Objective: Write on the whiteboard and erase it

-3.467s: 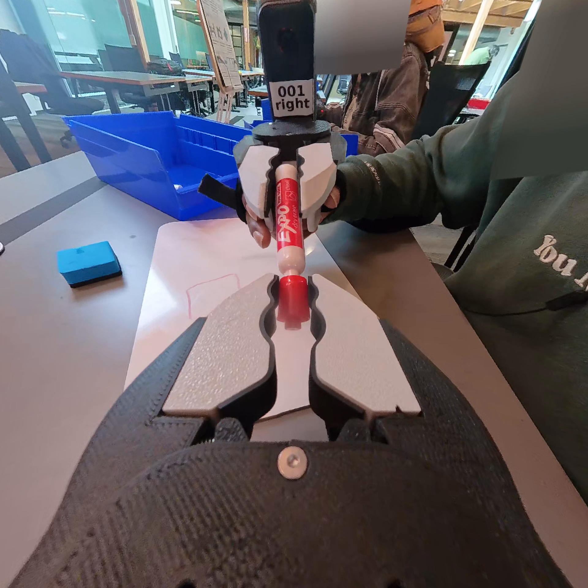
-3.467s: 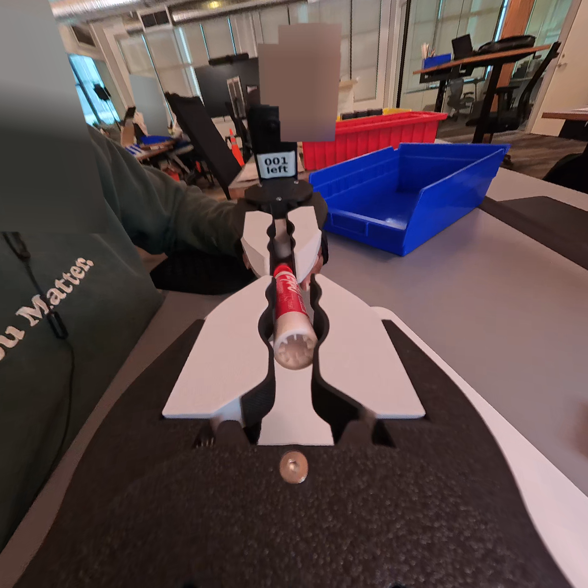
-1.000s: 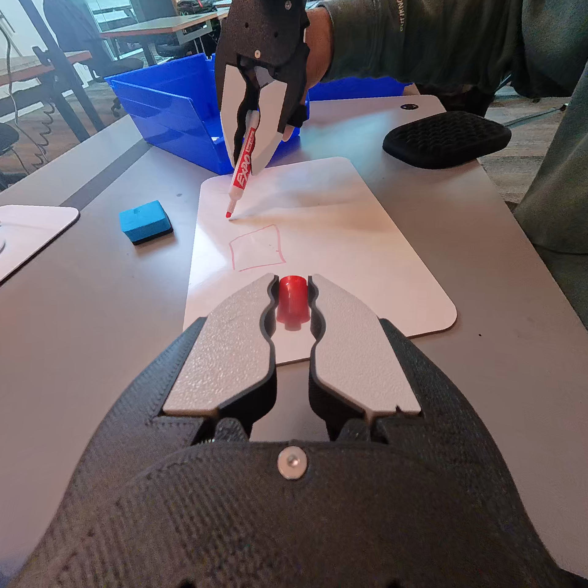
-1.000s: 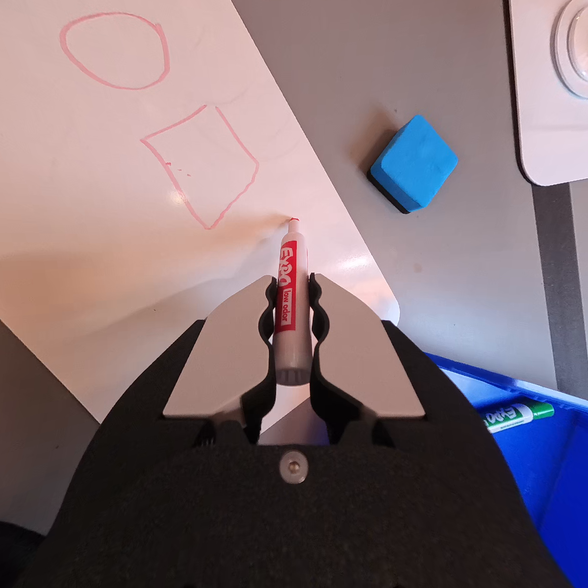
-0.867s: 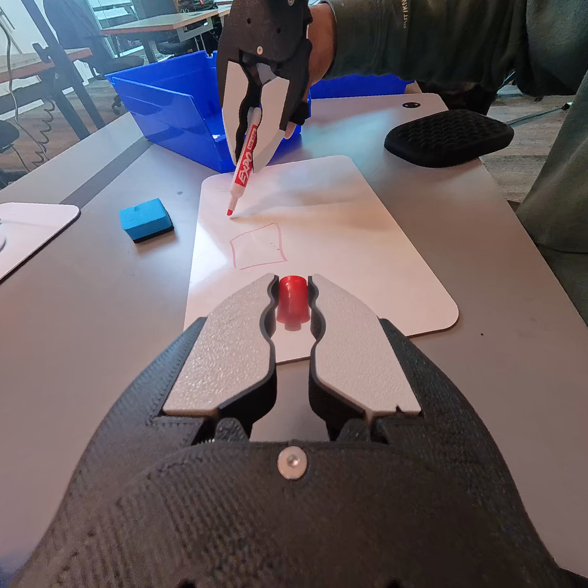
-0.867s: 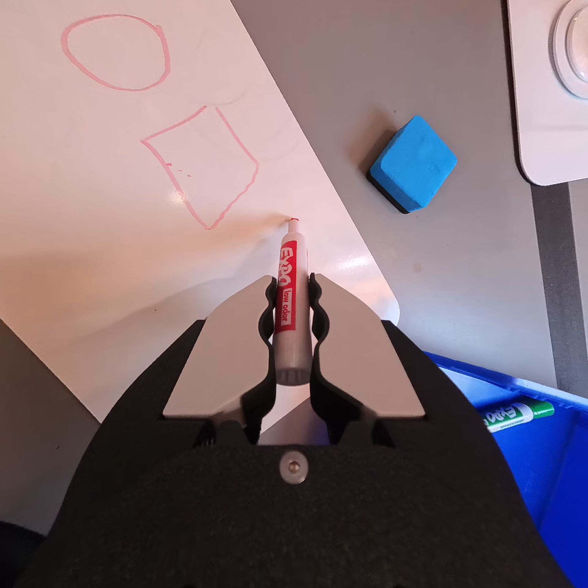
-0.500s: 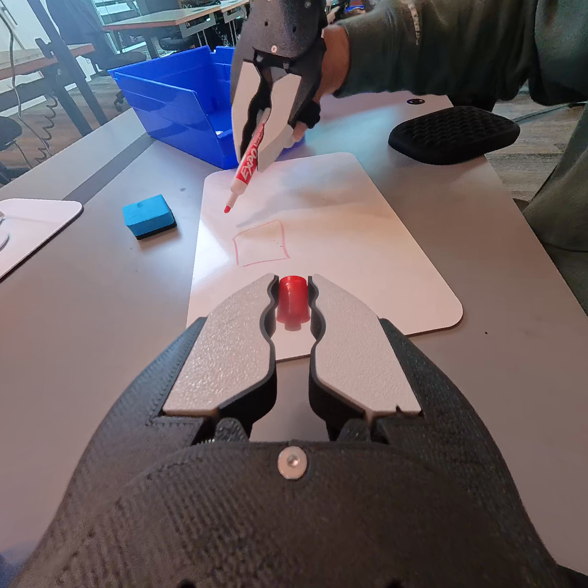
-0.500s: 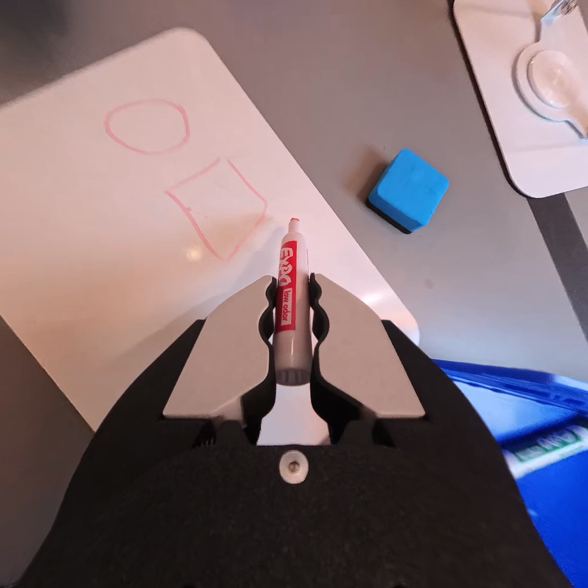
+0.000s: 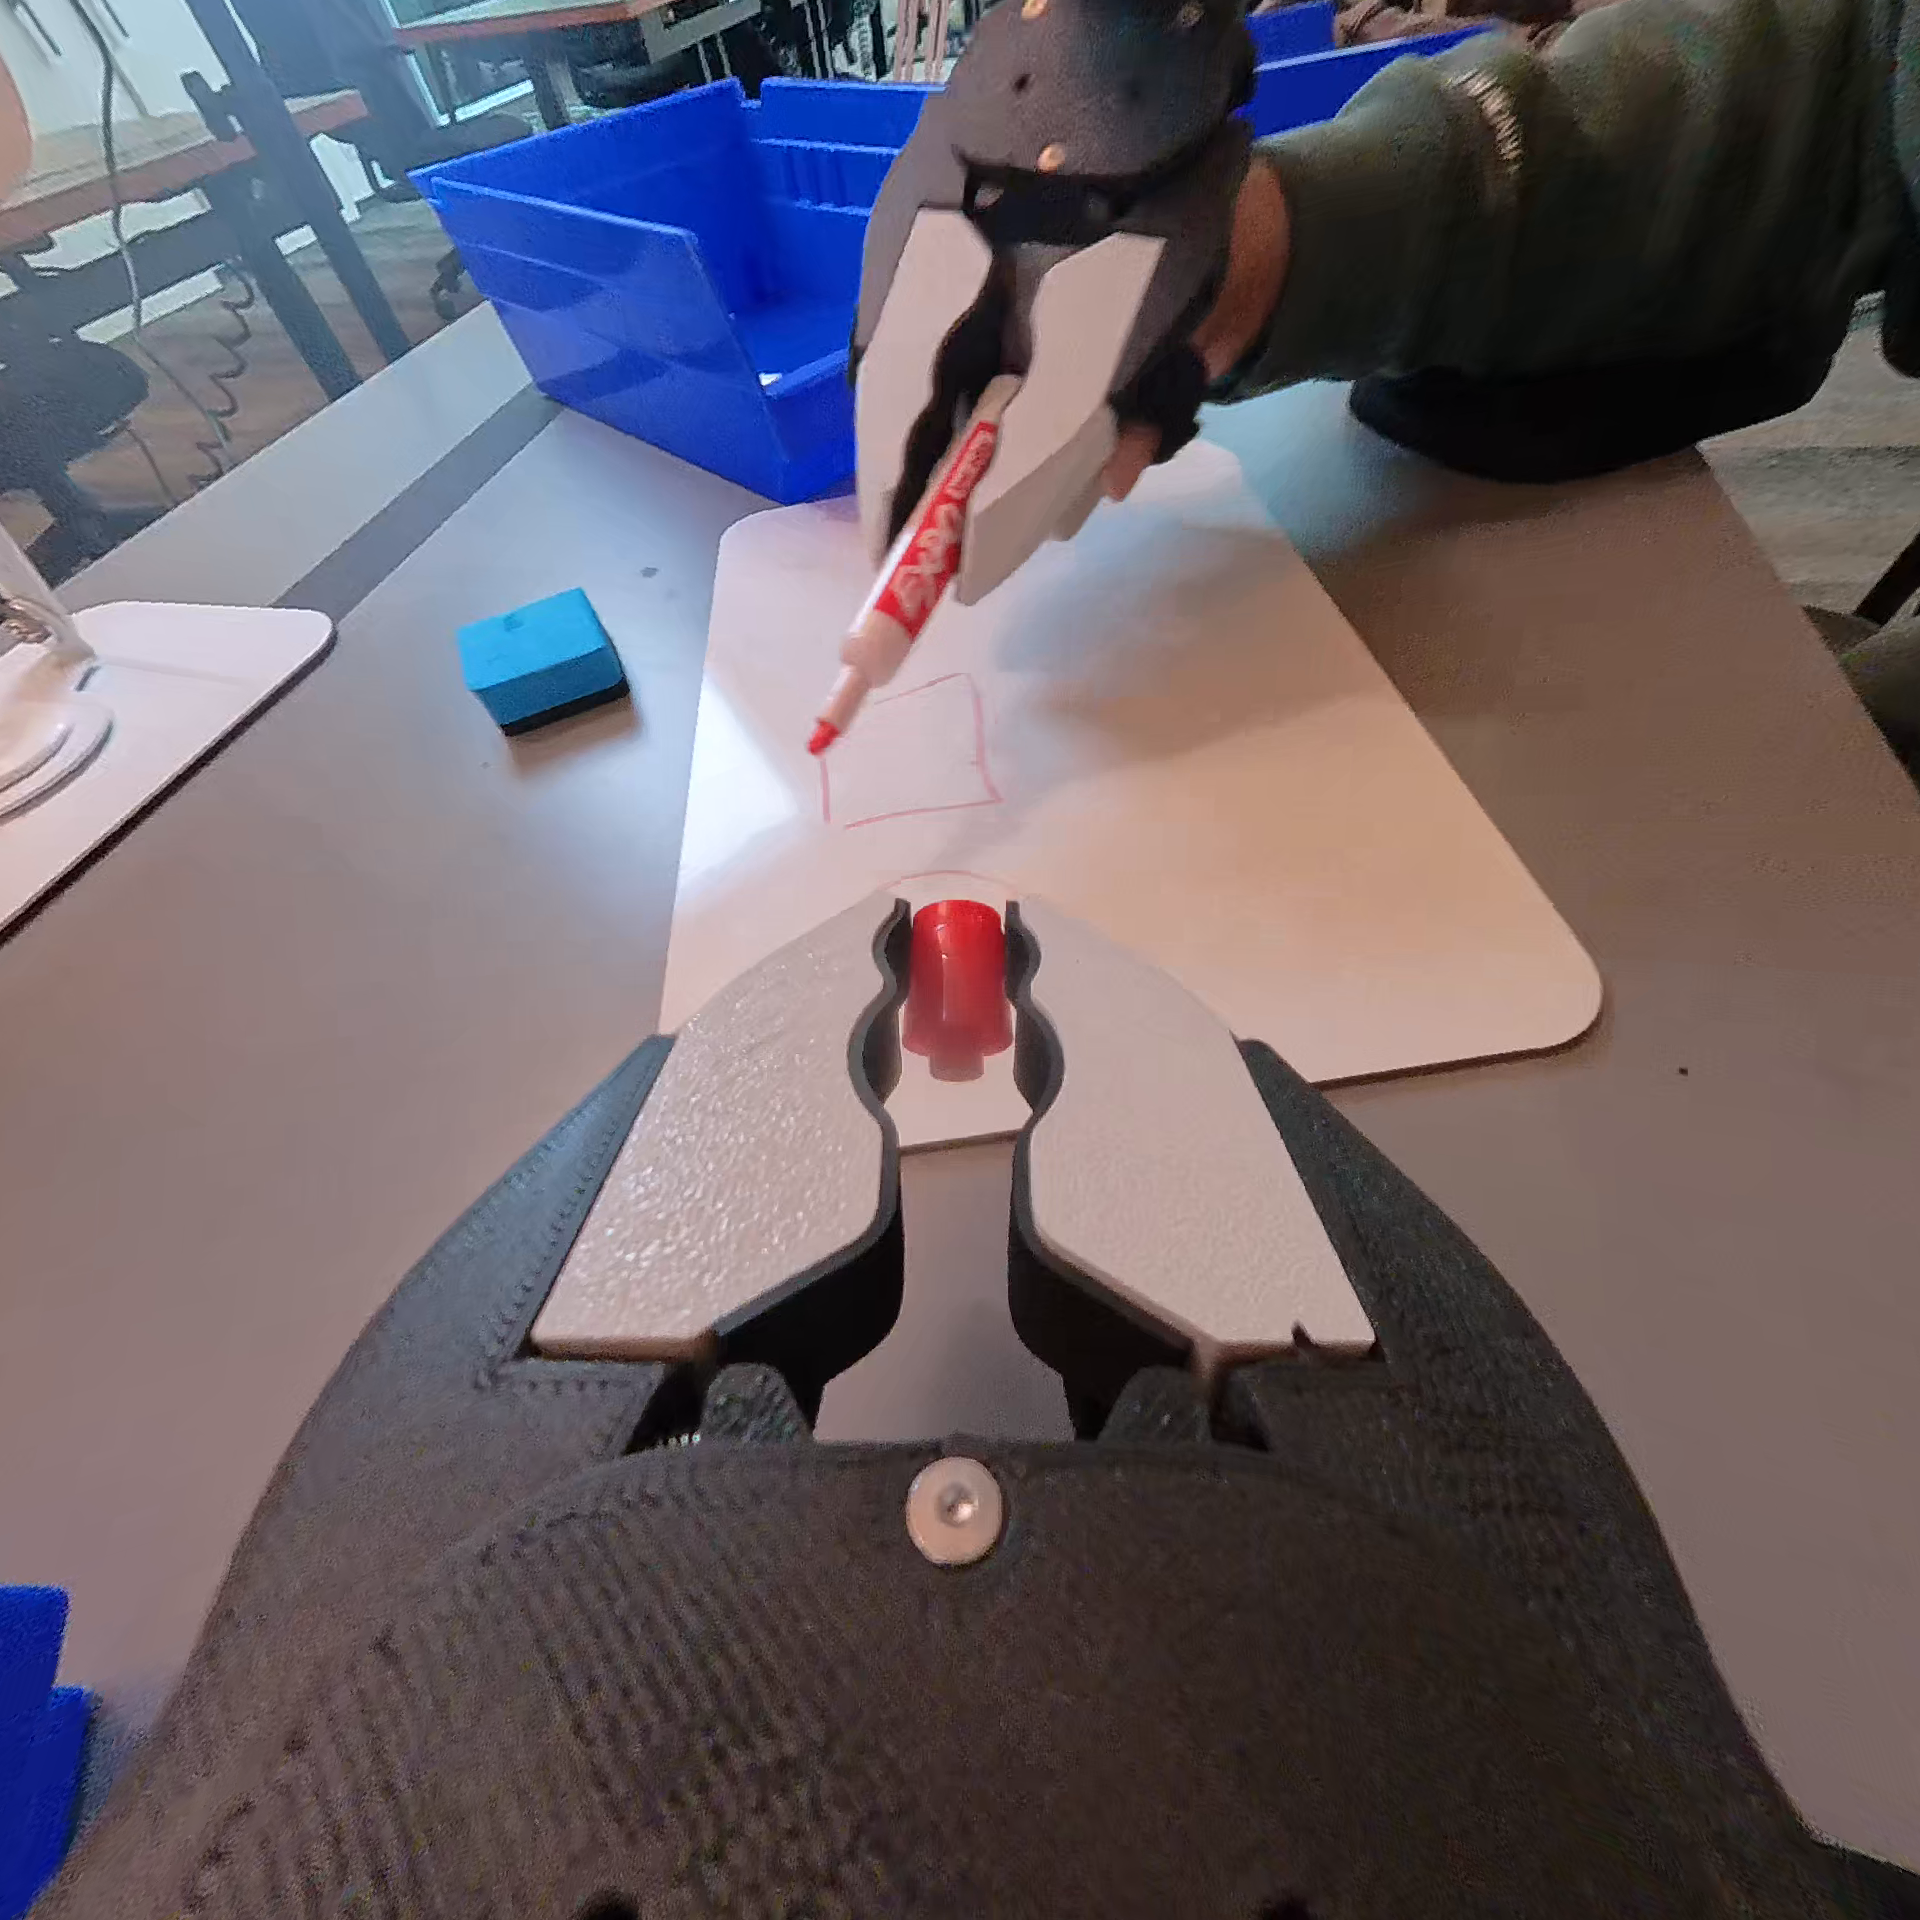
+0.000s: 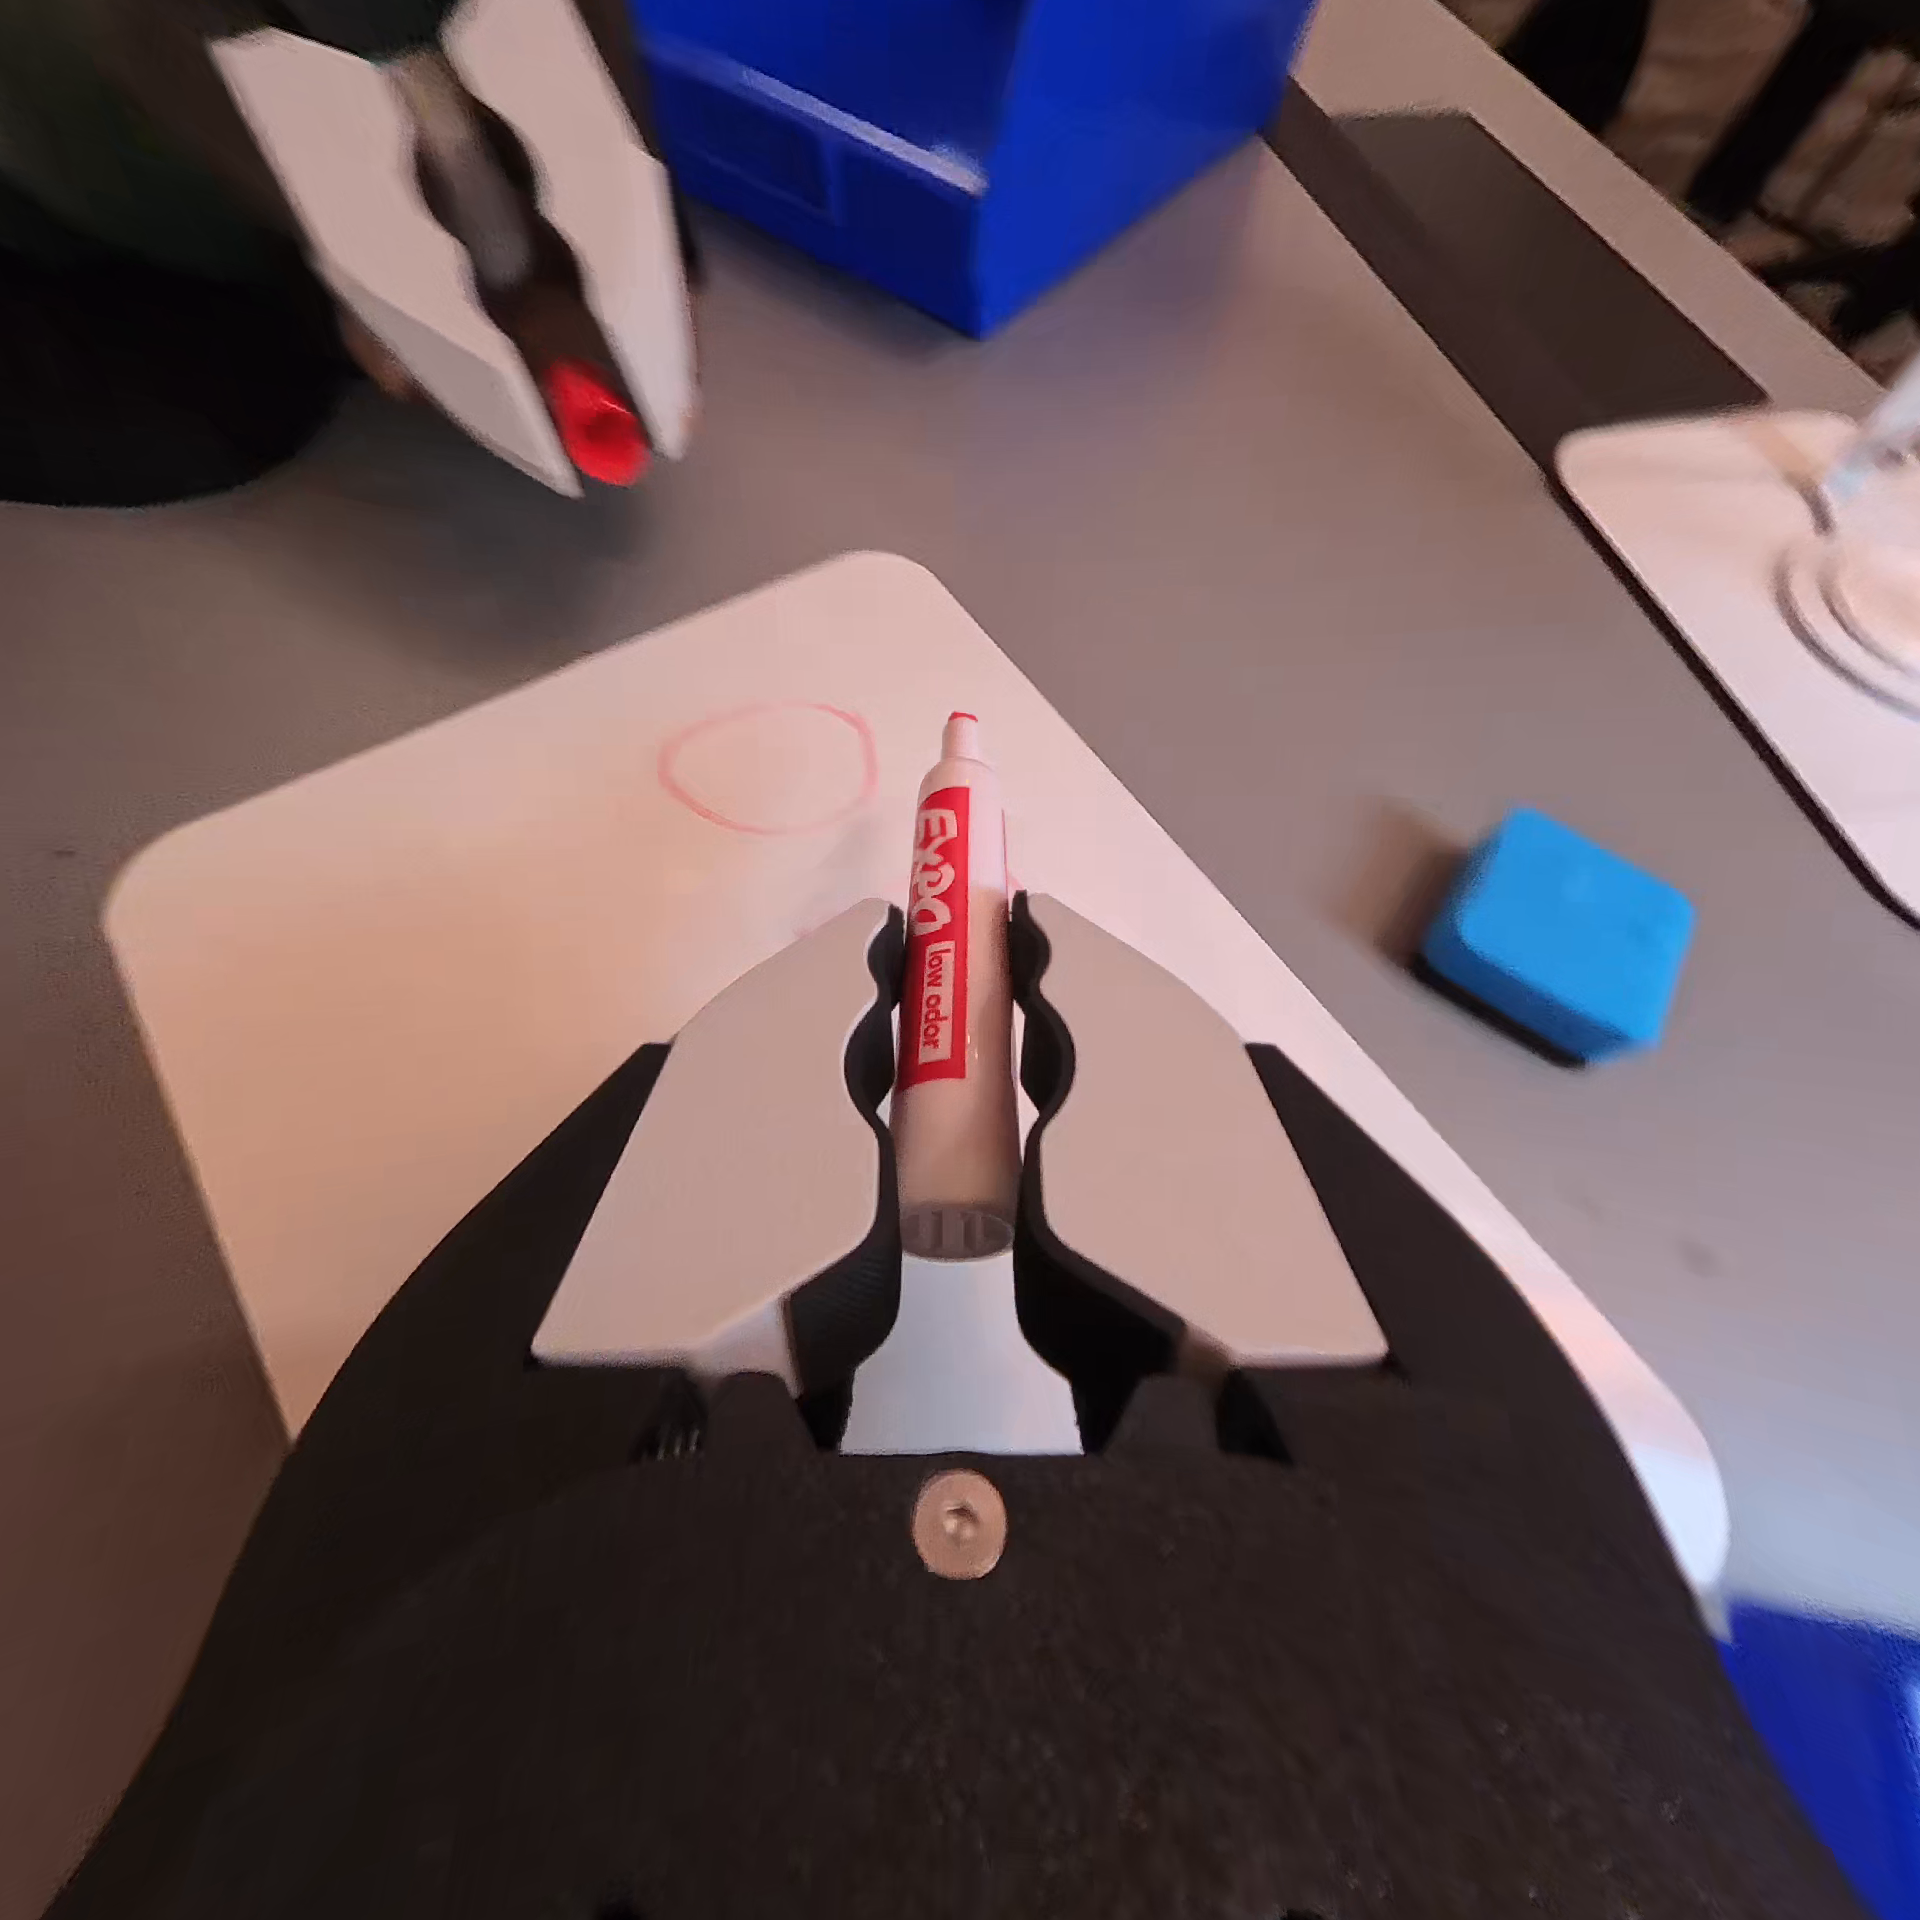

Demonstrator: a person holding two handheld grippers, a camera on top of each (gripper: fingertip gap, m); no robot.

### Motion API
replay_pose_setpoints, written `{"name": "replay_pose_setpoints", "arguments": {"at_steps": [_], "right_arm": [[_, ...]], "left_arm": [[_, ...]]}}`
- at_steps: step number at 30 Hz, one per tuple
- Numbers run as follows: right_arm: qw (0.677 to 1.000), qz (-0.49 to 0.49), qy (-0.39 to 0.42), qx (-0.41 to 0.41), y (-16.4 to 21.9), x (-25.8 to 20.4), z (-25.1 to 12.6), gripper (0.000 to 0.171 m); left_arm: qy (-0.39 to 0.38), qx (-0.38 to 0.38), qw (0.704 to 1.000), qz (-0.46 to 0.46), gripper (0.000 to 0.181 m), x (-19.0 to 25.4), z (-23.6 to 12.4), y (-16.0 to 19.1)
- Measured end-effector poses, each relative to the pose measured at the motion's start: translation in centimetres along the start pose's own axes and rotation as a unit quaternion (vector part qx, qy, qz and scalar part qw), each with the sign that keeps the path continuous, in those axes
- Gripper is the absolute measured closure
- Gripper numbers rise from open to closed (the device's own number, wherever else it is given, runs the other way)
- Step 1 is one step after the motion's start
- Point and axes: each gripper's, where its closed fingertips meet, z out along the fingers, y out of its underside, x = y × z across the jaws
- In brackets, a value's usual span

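Note:
A white whiteboard (image 9: 1195,831) lies flat on the grey table, with a red square (image 9: 909,753) and a red circle (image 10: 769,769) drawn on it. My right gripper (image 10: 956,914) is shut on an uncapped red marker (image 10: 951,935), held above the board with its tip off the surface; it also shows in the left wrist view (image 9: 997,520). My left gripper (image 9: 956,914) is shut on the red marker cap (image 9: 956,987) over the board's near edge; it also shows in the right wrist view (image 10: 603,447). A blue eraser (image 9: 540,660) (image 10: 1558,935) lies on the table beside the board.
A blue bin (image 9: 675,281) stands behind the board's far edge. A second blue bin (image 10: 935,156) stands beyond the left gripper. A white base plate (image 9: 156,707) with a clear stand lies at the left. A person's sleeve (image 9: 1558,208) reaches in from the right.
My right gripper has lifted the marker off the board and tilted it toward the left gripper. The left gripper has stayed over the near edge with the cap.

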Motion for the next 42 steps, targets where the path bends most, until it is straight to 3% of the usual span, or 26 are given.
{"name": "replay_pose_setpoints", "arguments": {"at_steps": [5,11,19,26,30,35,42], "right_arm": [[0.993,-0.056,-0.101,0.009,-2.2,-5.8,1.9,0.152],[0.981,-0.119,-0.150,-0.040,-1.0,-10.2,4.0,0.152],[0.971,-0.164,-0.143,-0.101,1.3,-10.4,4.7,0.151],[0.970,-0.149,-0.149,-0.119,1.2,-9.7,4.1,0.139],[0.982,-0.099,-0.114,-0.112,-0.8,-5.5,3.1,0.137],[0.984,-0.009,-0.001,-0.176,-0.5,5.4,2.5,0.123],[0.931,0.130,0.107,-0.324,3.4,14.4,4.0,0.095]], "left_arm": [[-0.006,-0.028,0.999,0.023,0.164,-0.3,0.0,1.0],[0.010,-0.040,0.998,0.043,0.164,0.0,-0.3,1.5],[0.049,-0.056,0.996,0.052,0.164,1.6,0.3,2.1],[0.064,-0.060,0.995,0.051,0.164,2.3,0.5,2.3],[0.068,-0.067,0.994,0.051,0.164,2.4,0.6,2.6],[0.068,-0.076,0.993,0.054,0.164,2.5,0.8,3.0],[0.063,-0.080,0.993,0.055,0.164,2.3,0.7,3.1]]}}
